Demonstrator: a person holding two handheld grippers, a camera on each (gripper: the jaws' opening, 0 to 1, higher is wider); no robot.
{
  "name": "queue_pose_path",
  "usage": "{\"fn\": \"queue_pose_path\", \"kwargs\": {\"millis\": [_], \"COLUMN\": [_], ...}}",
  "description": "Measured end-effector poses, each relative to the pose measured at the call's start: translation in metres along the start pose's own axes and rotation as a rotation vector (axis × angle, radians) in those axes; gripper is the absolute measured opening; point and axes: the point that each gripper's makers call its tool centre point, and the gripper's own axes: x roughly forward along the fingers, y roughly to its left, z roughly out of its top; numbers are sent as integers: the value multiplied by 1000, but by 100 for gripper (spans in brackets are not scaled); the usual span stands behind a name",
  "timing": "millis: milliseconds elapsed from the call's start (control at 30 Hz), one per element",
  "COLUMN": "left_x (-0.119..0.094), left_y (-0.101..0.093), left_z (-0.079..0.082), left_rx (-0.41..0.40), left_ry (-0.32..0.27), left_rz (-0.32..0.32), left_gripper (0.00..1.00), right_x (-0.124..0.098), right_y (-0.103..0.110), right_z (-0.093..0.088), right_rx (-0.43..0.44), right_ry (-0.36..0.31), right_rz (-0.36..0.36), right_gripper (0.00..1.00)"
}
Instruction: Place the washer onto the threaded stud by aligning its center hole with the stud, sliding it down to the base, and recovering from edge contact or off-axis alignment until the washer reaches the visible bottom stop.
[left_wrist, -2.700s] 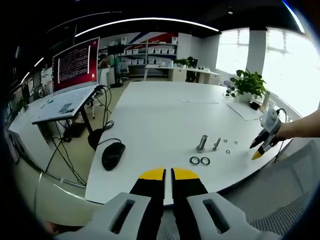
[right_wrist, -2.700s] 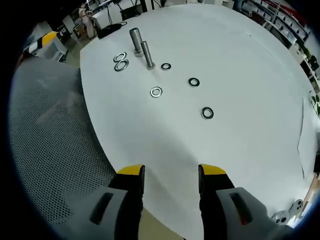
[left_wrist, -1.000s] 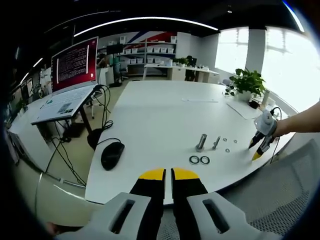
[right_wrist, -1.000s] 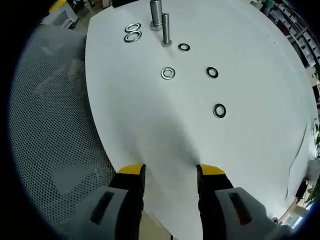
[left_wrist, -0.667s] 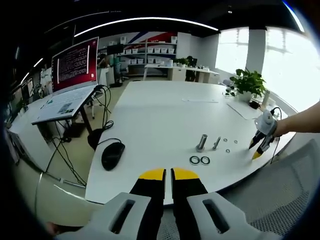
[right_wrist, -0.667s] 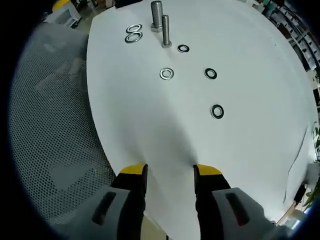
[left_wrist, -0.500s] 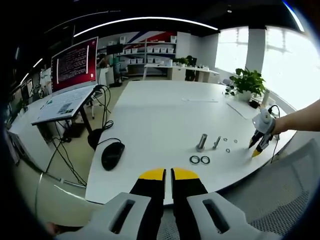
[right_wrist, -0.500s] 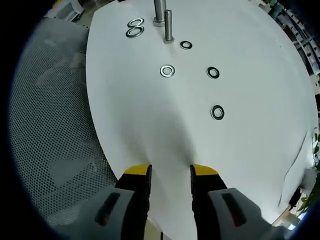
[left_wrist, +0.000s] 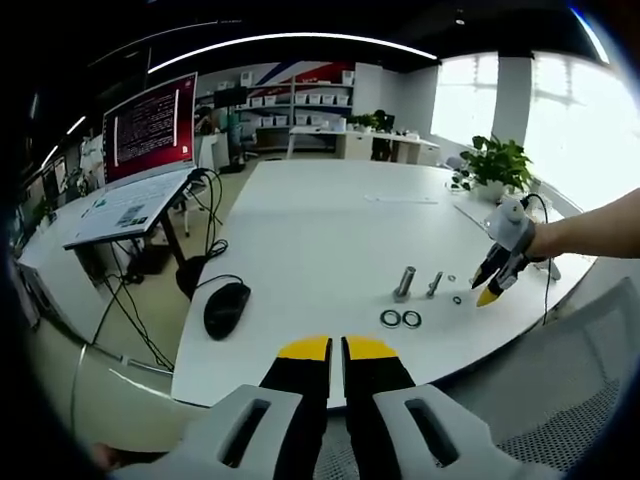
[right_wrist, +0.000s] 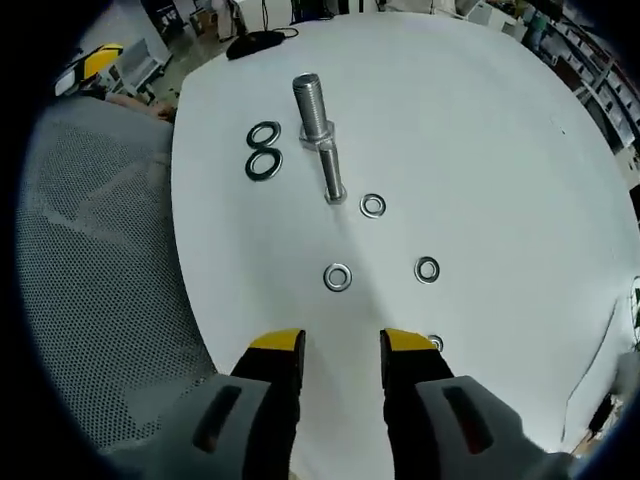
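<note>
Our right hand-held gripper (right_wrist: 340, 345), jaws narrowly parted and empty, has the small silver steel washer (right_wrist: 337, 277) at twelve o'clock, nearer than our left's.

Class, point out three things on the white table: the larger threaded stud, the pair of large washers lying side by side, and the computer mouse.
larger threaded stud (right_wrist: 310, 105): right gripper view, on its threaded shaft.
pair of large washers (right_wrist: 263, 151): right gripper view, where the two rings meet.
computer mouse (left_wrist: 226, 309): left gripper view, on its black top.

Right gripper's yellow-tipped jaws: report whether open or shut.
Open. The right gripper shows a clear gap of white table between its yellow tips, holding nothing.
</note>
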Motion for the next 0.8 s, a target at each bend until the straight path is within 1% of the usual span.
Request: {"fn": "queue_pose_path", "kwargs": {"millis": [67,200,300,333,367,533,600,667,700,767,800], "left_x": [1,1,2,2,2,2,2,1,1,0,1], "left_y": [1,1,2,2,2,4,6,8,9,10,10], "left_z": [0,0,0,0,0,2,6,17,20,18,16], "left_rx": [1,4,5,5,4,0,2,2,7,7,4], "left_ry": [1,3,4,4,4,-7,-27,-86,-101,-97,-83], "left_rz": [2,2,4,6,6,6,8,9,11,15,11], "left_gripper": [1,1,1,1,1,1,5,10,12,15,14], "right_x": [4,9,12,14,13,15,16,17,17,18,18], "right_y": [-3,1,2,2,-1,-7,-8,-7,-7,-7,-8], "right_z": [3,10,12,12,13,14,17,17,17,18,18], "right_rx": [-8,-36,-66,-72,-98,-121,-120,-148,-161,-173,-175], "right_ry": [6,13,34,41,47,55,61,76,81,91,92], "right_rz": [0,6,11,9,-1,-26,-26,-28,-28,-27,-25], "right_gripper": [32,32,32,31,30,24,24,24,24,24,24]}}
